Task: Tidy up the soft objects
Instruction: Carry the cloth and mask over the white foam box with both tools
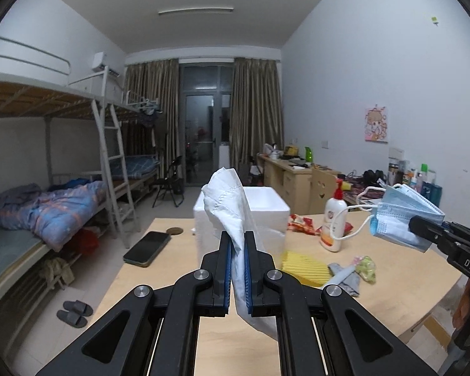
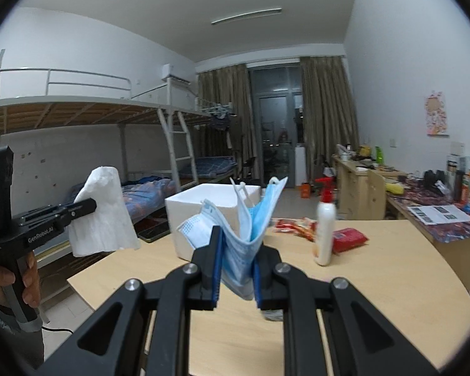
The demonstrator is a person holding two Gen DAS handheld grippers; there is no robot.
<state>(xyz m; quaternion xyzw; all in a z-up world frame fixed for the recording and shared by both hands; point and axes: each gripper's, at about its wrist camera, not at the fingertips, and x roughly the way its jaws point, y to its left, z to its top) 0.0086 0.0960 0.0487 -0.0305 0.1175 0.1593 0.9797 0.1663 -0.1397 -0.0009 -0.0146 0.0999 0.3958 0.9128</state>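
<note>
White walls (image 1: 344,62) and a white ceiling carry one long tube light (image 1: 195,11). Along the left wall stand metal bunk beds (image 1: 47,100) with a ladder (image 1: 114,169); a blue quilt (image 1: 47,206) lies rumpled on the lower bunk, and black slippers (image 1: 74,312) sit on the pale tiled floor (image 1: 91,269). An air conditioner (image 1: 101,62) hangs high on the left wall. At the far end, brown curtains (image 1: 253,109) flank a dark glass door (image 1: 203,119). Wooden desks (image 1: 285,172) line the right wall, beneath a pink poster (image 1: 376,124). A folding chair (image 1: 169,185) stands near the door.

Dormitory room: bunk beds (image 1: 47,144), desks (image 1: 285,172).
</note>
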